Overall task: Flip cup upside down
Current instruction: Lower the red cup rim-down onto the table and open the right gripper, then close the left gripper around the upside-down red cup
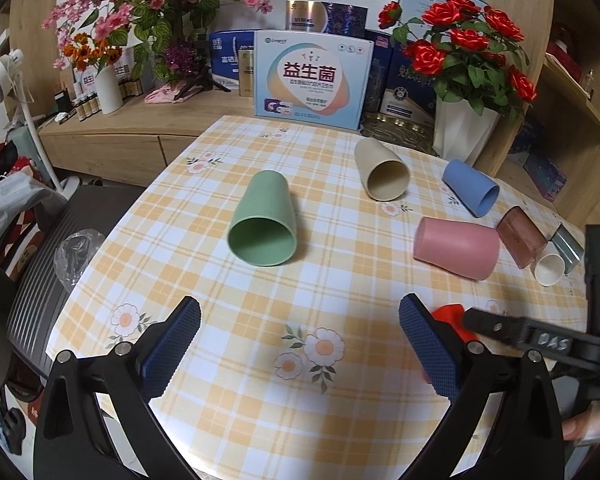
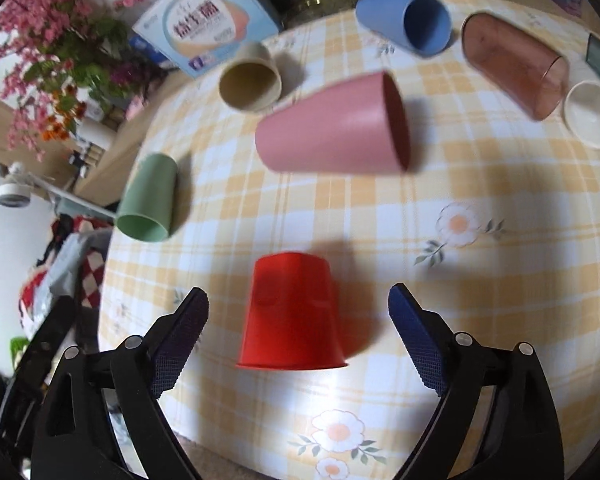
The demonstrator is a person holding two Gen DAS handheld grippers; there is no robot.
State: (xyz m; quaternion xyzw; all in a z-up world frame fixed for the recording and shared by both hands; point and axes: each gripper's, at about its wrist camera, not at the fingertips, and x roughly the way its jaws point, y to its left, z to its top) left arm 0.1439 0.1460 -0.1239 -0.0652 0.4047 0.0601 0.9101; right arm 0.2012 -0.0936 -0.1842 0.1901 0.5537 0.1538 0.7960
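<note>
Small red plastic cup (image 2: 291,312) stands inverted on the bench (image 2: 480,280), between the spread right tool (image 2: 298,312) fingers, untouched. Left tool (image 1: 300,330) spread, empty.

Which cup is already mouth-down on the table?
The red cup, between the open right gripper fingers. It stands on its rim; the pink, green, beige and blue cups lie sideways.

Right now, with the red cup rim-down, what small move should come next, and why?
Probably send the open right gripper forward to the pink cup. The red cup already stands inverted and unheld, while the pink cup lies on its side just beyond it.
</note>
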